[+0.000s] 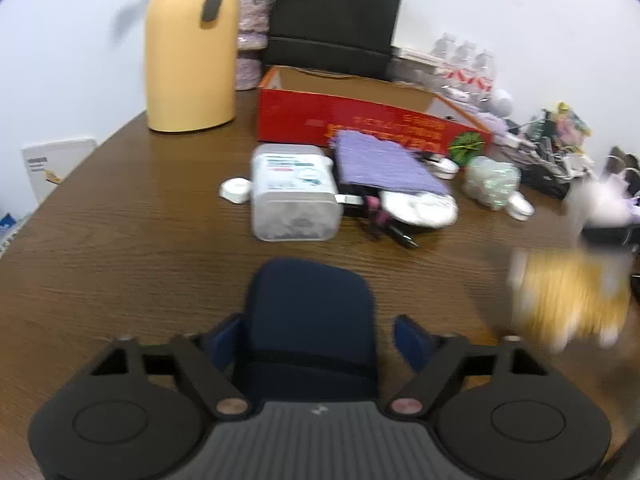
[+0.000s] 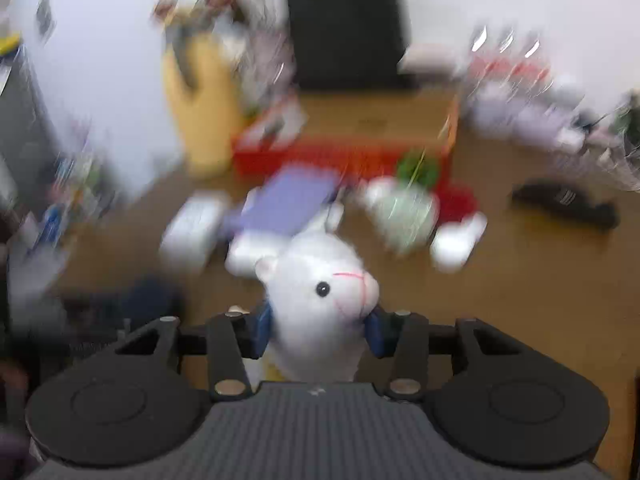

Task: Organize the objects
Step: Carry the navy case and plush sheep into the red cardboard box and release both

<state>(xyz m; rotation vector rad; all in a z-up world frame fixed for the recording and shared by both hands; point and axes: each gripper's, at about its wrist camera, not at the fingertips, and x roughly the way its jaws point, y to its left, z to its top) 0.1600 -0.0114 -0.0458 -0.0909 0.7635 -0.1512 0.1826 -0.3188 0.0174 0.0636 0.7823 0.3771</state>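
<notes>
My left gripper (image 1: 312, 338) has a dark blue zippered case (image 1: 310, 320) between its jaws, low over the brown table (image 1: 120, 240); the left pad touches the case, while the right pad (image 1: 410, 340) stands a little apart from it. My right gripper (image 2: 320, 330) is shut on a white plush animal (image 2: 320, 292) with a black eye and pink stitched mouth, held above the table. The plush shows blurred at the right edge of the left wrist view (image 1: 592, 200). An open red cardboard box (image 1: 360, 116) stands at the back; it also shows in the right wrist view (image 2: 360, 136).
A yellow thermos jug (image 1: 188, 52) and black bag (image 1: 336, 20) stand at the back. A clear plastic container (image 1: 294, 192), purple cloth (image 1: 384, 168), white pouch (image 1: 420, 208), iridescent ball (image 1: 492, 182), small white caps and water bottles (image 1: 464, 68) lie around. A black item (image 2: 564, 200) lies right.
</notes>
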